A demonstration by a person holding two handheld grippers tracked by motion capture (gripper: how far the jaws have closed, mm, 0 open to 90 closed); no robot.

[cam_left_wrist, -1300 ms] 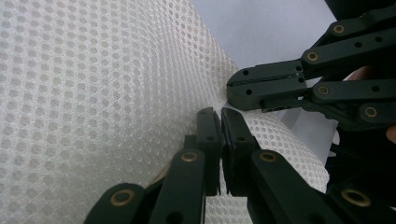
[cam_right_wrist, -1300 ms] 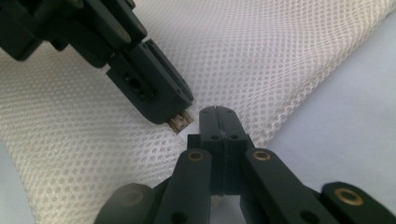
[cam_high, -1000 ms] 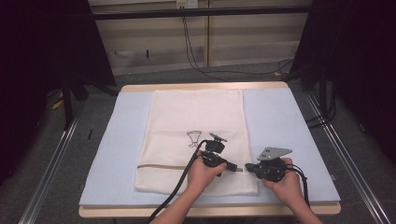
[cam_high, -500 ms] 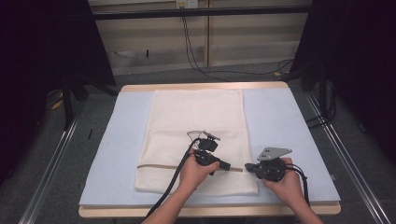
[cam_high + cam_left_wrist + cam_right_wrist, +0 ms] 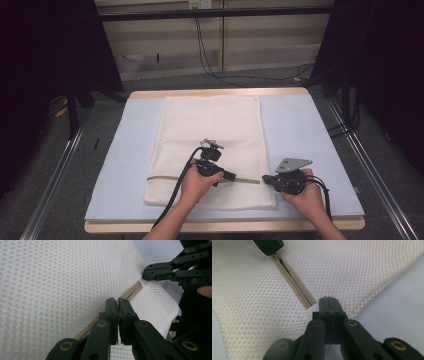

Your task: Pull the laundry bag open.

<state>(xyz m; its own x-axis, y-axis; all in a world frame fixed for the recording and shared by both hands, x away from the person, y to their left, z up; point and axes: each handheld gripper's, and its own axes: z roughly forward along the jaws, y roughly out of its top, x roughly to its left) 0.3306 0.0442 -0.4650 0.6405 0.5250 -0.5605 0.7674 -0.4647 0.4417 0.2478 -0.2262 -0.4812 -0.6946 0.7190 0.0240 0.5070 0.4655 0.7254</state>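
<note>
Zipping mesh bag point(image 5: 210, 145): left claw point(image 5: 118, 301) clamped on zipper pull, right claw point(image 5: 329, 300) pinching bag edge; next, steady pull along zipper point(image 5: 292, 281).

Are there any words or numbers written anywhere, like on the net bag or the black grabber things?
None: no words, numbers or signs can be read.
The white mesh bag is plain, and so is its beige zipper.
The left gripper and right gripper carry no lettering.
The blue table mat is bare.
</note>
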